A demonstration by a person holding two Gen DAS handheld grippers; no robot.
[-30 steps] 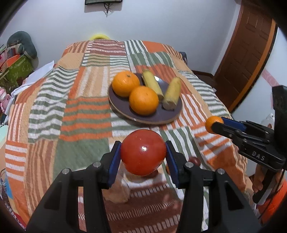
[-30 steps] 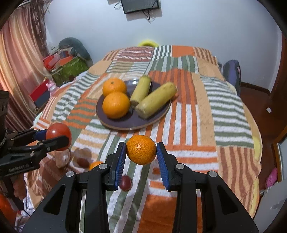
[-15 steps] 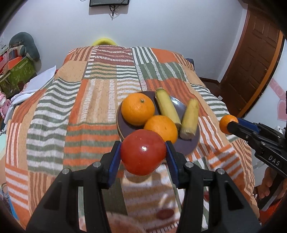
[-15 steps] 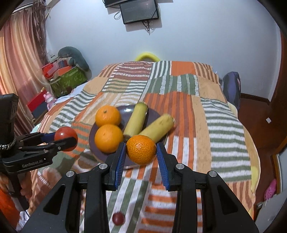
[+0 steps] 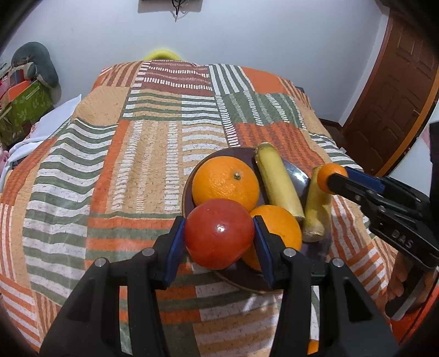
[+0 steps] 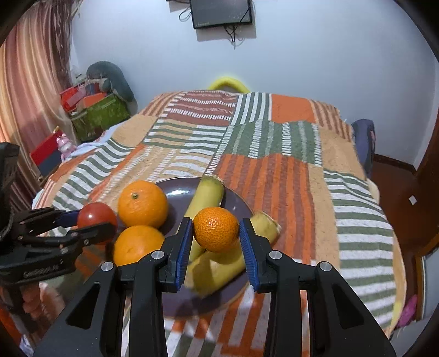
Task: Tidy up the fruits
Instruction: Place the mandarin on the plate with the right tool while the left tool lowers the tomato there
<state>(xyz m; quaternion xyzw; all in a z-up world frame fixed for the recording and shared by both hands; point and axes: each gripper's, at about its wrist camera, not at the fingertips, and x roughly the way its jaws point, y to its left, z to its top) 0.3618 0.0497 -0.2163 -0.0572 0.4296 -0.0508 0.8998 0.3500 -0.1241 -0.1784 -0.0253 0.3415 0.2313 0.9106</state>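
Note:
A dark round plate (image 5: 297,175) (image 6: 178,196) lies on the striped bedspread and holds two oranges (image 5: 225,182) (image 6: 142,203) and two yellow bananas (image 5: 278,182) (image 6: 204,196). My left gripper (image 5: 219,237) is shut on a red tomato (image 5: 219,233) and holds it over the plate's near left edge; it also shows in the right wrist view (image 6: 97,221). My right gripper (image 6: 216,233) is shut on a small mandarin (image 6: 216,229) above the bananas, and shows in the left wrist view (image 5: 329,175).
The patchwork bedspread (image 5: 153,142) covers the whole bed. Boxes and a grey cushion (image 6: 109,74) stand at the far left. A wooden door (image 5: 395,90) is at the right, a screen (image 6: 221,12) hangs on the back wall.
Both grippers have moved forward with their fruit. The tomato now hangs over the plate's near edge and the mandarin over the bananas. The loose fruit near the bed's front edge has left view.

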